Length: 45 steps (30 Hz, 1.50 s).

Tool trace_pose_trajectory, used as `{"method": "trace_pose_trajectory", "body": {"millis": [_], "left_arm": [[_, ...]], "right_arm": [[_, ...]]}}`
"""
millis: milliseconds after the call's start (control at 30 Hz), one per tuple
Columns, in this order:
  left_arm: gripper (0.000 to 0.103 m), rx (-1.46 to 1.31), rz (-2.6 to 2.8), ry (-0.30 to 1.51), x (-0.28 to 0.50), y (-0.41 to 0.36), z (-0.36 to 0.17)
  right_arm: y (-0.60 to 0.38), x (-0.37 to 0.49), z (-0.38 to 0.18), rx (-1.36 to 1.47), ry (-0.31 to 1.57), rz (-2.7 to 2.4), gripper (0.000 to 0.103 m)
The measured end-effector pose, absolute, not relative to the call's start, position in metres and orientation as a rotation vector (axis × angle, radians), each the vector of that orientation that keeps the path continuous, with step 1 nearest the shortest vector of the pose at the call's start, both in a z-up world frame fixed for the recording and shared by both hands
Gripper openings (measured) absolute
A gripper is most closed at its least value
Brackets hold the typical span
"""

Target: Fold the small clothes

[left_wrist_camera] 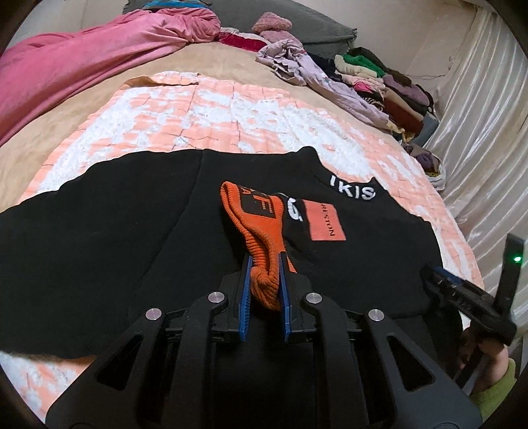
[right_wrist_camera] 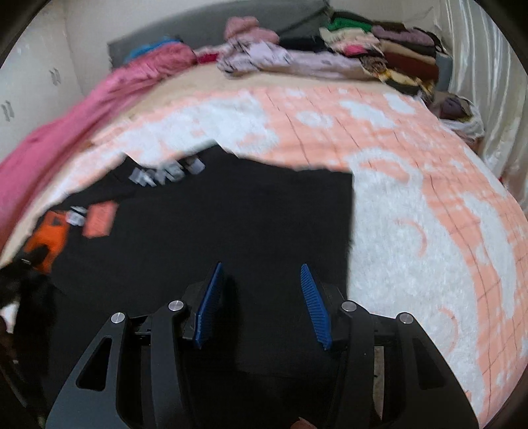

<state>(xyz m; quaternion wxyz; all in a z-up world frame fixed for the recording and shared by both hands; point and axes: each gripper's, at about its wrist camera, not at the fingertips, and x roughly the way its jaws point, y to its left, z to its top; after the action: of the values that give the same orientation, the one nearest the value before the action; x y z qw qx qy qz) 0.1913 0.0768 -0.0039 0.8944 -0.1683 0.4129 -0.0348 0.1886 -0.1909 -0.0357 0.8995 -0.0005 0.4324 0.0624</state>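
A small black garment (left_wrist_camera: 109,237) with white letters and an orange patch (left_wrist_camera: 325,224) lies spread on the orange-and-white blanket (left_wrist_camera: 214,118). My left gripper (left_wrist_camera: 265,259) is shut on the garment's orange ribbed cuff (left_wrist_camera: 254,224), which lies folded onto the black cloth. In the right wrist view the same garment (right_wrist_camera: 231,217) lies under my right gripper (right_wrist_camera: 260,267), which is open and empty just above the cloth near its right edge. The orange cuff (right_wrist_camera: 48,241) shows at the far left there. The right gripper's body (left_wrist_camera: 468,297) shows at the right edge of the left wrist view.
A pink blanket (left_wrist_camera: 82,62) lies bunched at the back left. A heap of loose and folded clothes (left_wrist_camera: 363,76) runs along the back right beside a pale curtain (left_wrist_camera: 478,99). A grey headboard (right_wrist_camera: 198,29) stands behind.
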Motion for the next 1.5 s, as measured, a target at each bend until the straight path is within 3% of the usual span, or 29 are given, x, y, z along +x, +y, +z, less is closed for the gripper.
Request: {"method": "trace_pose_trajectory", "body": {"millis": [733,800,1133,1500], "left_arm": [[0.012,-0.289,-0.006,0.783,0.166,0.096,0.017],[0.012,-0.28,-0.019,0.768,0.161,0.094,0.021],[0.012,-0.164,-0.08,0.829,0.165,0.052,0.005],[0.012,-0.179,-0.065,0.886,0.17,0.057,-0.013]], "right_arm": [[-0.195,0.165,-0.024,0.028,0.844,0.174,0.065],[-0.196,0.158,-0.02,0.025,0.826,0.179,0.07],[-0.169,0.142,-0.017,-0.021,0.818,0.265,0.07],[-0.151,0.152,-0.038,-0.018,0.892,0.3,0.071]]}}
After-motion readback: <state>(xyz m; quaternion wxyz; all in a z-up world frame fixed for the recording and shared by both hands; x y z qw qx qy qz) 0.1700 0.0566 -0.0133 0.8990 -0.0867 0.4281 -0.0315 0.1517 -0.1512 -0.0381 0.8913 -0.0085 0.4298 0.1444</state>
